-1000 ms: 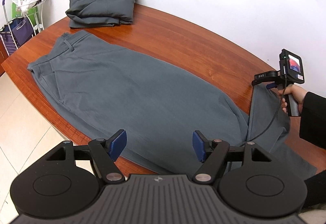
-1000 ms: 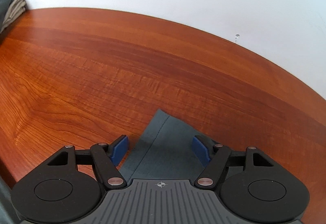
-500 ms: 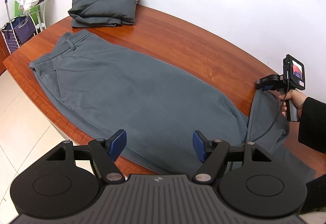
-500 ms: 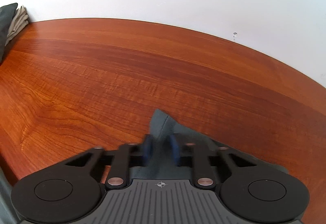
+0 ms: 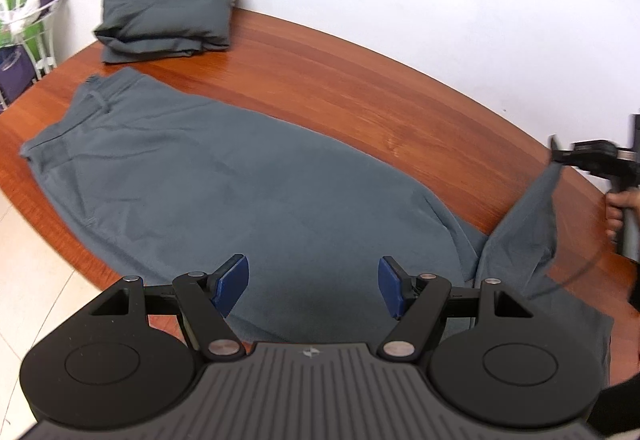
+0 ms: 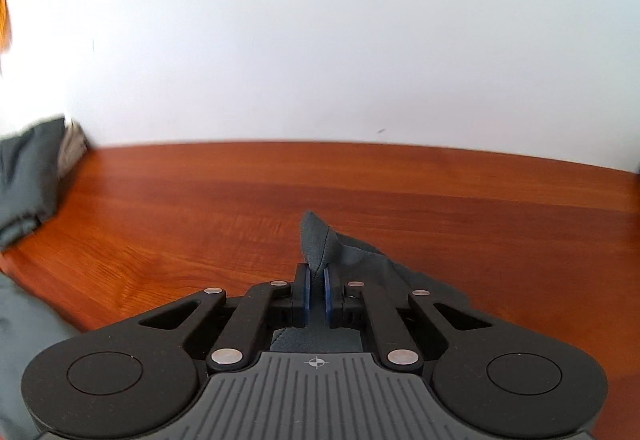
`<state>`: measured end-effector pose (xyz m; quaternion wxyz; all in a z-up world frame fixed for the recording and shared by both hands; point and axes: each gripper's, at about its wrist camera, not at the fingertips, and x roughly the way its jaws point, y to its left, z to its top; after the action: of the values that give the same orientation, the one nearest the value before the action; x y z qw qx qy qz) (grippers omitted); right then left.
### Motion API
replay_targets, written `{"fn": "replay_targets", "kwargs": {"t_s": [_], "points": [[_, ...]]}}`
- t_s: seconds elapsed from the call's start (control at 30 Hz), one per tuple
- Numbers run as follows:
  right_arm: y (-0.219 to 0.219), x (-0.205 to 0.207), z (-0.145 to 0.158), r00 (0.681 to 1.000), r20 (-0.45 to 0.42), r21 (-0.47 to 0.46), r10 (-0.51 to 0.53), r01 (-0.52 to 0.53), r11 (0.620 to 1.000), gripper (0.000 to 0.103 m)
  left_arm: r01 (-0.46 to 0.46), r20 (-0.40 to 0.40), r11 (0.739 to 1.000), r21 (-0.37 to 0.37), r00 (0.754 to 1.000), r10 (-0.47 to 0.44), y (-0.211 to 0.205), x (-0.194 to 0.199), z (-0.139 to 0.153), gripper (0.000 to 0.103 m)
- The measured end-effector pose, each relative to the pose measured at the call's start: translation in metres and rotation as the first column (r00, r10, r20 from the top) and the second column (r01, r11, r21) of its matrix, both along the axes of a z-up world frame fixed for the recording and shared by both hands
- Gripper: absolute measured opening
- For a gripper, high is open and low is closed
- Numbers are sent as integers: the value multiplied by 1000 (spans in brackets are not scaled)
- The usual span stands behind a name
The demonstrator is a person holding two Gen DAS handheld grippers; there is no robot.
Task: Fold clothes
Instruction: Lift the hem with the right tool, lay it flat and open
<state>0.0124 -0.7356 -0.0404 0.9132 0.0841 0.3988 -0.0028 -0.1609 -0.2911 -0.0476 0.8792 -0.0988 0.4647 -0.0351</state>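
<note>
Grey trousers (image 5: 224, 180) lie spread flat on the wooden table (image 5: 360, 96), waistband at the far left, leg ends at the right. My left gripper (image 5: 312, 286) is open and empty, hovering over the near edge of the trousers. My right gripper (image 6: 316, 282) is shut on the hem corner of a trouser leg (image 6: 316, 240) and holds it lifted off the table. In the left wrist view the right gripper (image 5: 560, 156) shows at the far right with the leg end (image 5: 528, 224) hanging from it.
A stack of folded grey clothes (image 5: 168, 4) sits at the table's back left against the white wall; it also shows in the right wrist view (image 6: 28, 176). A wire rack with bags (image 5: 24, 36) stands left of the table. Tiled floor (image 5: 32, 272) lies below the near edge.
My right gripper closed on the trouser leg's hem corner and lifted it up off the table. My left gripper stayed open and moved a little closer over the trousers.
</note>
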Motion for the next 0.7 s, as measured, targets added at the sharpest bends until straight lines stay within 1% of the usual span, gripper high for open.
{"fn": "replay_targets", "kwargs": {"t_s": [0.17,0.3,0.4,0.5,0.6,0.7], "points": [[-29,-74,37,996,35,22,-86,85,996,9,113,-5,993,-17,994,-113,-9,21,-10,76],[-46,-136,59,983,48,29,-178,176,984,9,238,-6,971,-12,971,-238,-24,36,-17,76],[-55,-182,70,967,43,23,-250,250,968,9,331,-9,944,-14,944,-331,-37,43,-22,76],[-63,-227,70,947,15,11,-321,321,947,9,416,-9,909,-13,909,-416,-53,47,-27,76],[-70,-262,59,923,-33,-1,-383,384,924,9,489,-10,872,-8,872,-489,-70,48,-31,76],[-78,-293,41,901,-83,-9,-425,426,905,9,538,-17,843,4,843,-538,-87,45,-36,76]]}}
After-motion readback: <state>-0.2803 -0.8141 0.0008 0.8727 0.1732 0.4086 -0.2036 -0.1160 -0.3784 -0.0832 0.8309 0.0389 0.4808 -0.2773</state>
